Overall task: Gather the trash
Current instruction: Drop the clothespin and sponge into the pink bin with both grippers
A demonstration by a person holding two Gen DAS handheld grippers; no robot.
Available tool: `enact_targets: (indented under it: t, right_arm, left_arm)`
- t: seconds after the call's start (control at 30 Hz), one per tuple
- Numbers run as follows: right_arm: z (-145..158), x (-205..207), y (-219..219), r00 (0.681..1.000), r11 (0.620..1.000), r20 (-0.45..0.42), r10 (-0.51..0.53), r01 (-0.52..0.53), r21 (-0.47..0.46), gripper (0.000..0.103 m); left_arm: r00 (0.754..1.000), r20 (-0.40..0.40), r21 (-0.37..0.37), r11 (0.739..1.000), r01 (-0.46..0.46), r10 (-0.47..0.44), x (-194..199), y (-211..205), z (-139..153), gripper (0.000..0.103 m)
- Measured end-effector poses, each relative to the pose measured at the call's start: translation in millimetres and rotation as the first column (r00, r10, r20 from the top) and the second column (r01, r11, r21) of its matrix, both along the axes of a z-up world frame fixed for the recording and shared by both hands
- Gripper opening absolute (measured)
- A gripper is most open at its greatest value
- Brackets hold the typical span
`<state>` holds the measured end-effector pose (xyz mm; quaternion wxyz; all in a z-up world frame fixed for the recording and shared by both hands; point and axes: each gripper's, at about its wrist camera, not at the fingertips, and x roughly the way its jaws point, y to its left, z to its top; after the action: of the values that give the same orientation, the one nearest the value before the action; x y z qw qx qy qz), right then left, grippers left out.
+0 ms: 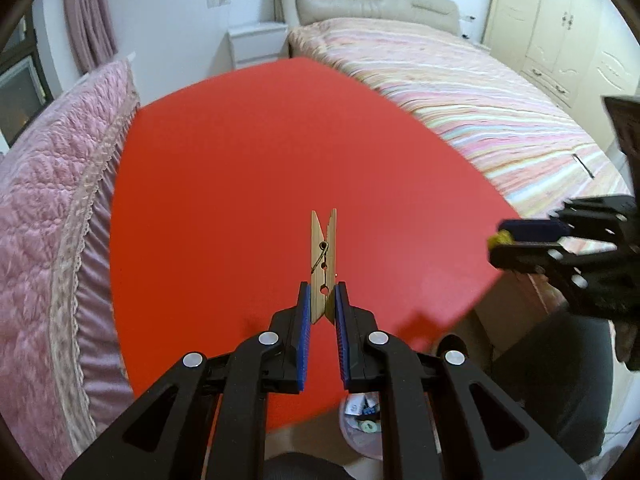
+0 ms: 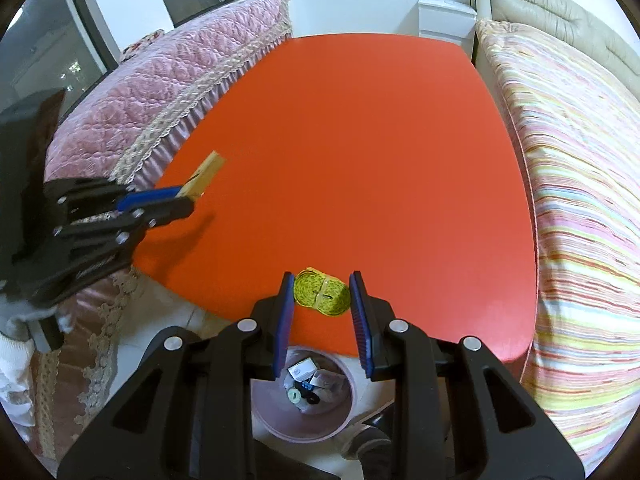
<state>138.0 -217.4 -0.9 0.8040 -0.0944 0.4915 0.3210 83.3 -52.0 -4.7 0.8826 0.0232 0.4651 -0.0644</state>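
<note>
A wooden peg (image 1: 325, 264) is clamped in the left claw (image 1: 323, 300), lifted off the red tabletop (image 1: 240, 160). A yellow coil (image 2: 321, 291) is pinched in the right claw (image 2: 322, 294). Both should be carried past the near tabletop edge and released squarely over the bin (image 2: 264, 412) below; beds crowd both sides.

Left gripper (image 1: 323, 300) is tilting downward, blue pads pinching a clothespin (image 1: 324, 256). Right gripper (image 2: 322, 294) is angling down too, jaws squeezing a yellow coil (image 2: 322, 291) between them.
</note>
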Motion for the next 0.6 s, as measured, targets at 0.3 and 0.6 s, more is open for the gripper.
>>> enact_targets:
  t: [0.3,0.6]
  right_arm:
    - [4,-48,-21,0.999,0.999,0.02,0.025,-0.025,0.035,0.027]
    - [-11,-94,-32,0.997,0.997,0.018,0.074,-0.074,0.008,0.027]
  left_arm:
    - [0.999,0.053,-0.074,0.997,0.015,-0.011,-66,-23,3,0.012]
    - [0.999,0.041,-0.104,0.994,-0.01,0.015,-111,-25,-9,0.011]
